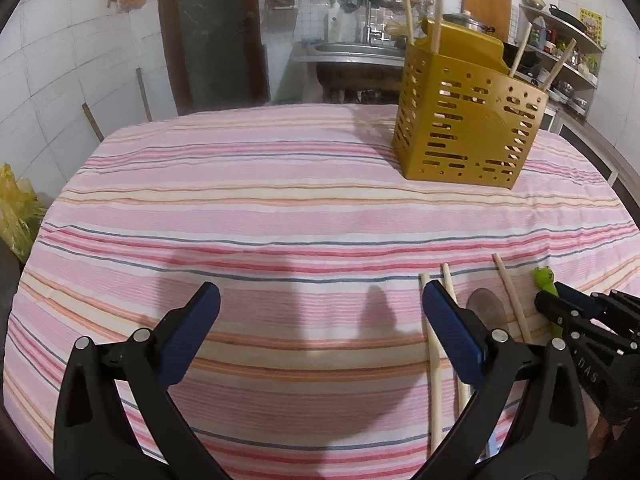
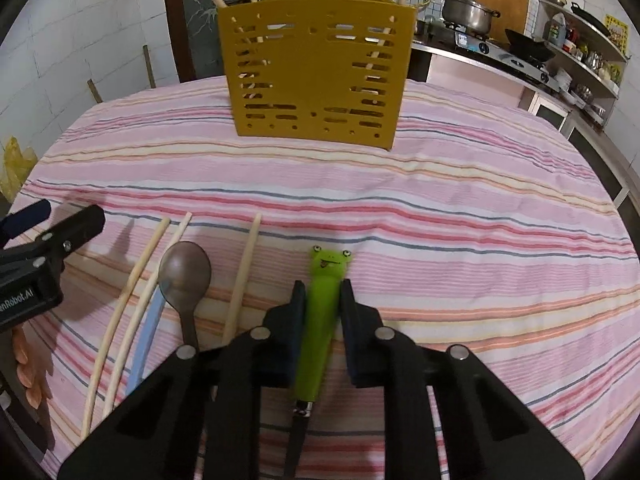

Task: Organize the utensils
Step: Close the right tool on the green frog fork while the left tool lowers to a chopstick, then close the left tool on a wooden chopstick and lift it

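A yellow slotted utensil holder stands on the striped tablecloth with several chopsticks upright in it; it also shows in the left wrist view. My right gripper is shut on the green frog-handled utensil, which lies on the cloth. To its left lie a dark spoon and three loose chopsticks. My left gripper is open and empty above the cloth, with the chopsticks by its right finger. The frog handle shows at the right there.
A blue-handled utensil lies between the chopsticks and the spoon. Behind the table are a sink, a stove with a pot and shelves. A yellow bag sits at the table's left edge.
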The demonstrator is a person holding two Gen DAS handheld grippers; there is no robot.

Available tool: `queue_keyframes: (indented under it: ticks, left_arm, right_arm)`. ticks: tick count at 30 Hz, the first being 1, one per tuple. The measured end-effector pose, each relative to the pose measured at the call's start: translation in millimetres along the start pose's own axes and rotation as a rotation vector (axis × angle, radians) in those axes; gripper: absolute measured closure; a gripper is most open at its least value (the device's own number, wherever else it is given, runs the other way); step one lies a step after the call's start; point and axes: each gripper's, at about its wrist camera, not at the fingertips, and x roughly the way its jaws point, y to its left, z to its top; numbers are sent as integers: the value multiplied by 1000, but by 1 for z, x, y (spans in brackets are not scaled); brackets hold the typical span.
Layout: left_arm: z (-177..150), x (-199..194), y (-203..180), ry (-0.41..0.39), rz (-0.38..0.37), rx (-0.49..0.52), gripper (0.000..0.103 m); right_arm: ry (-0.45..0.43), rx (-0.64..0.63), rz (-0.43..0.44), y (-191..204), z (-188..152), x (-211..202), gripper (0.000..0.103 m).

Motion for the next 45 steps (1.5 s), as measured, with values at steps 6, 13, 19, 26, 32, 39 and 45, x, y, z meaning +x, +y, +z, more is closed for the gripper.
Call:
queue_keyframes:
  ticks: [6,13,19,26,32,39,45]
  left_arm:
    - [-1,2,-10,14,-27,18,5]
    - [-5,8,-20,43,-42,32,5]
    - [-13,20,-28,120,-50,77,12]
    - [-13,30,-31,145,-63,63,31]
    - [-8,28,-43,155,-70,73,58]
    - [2,34,-55,201,-87,63,83]
    - [11,41,-57,236,-109,53,98]
  right_arm:
    - [-4,34,-38,-24,2,-3,85]
    - [9,70,-53,-50,-4,-1,85]
    - [8,71,-50,-50,-4,-1,85]
    - [25,87,-31,-55,-1,1,85]
    - [36,91,-41,-53,7,3,85]
    - [68,108,-50,-53,12,11,85]
    - [54,139,-25,-54,13,8,87]
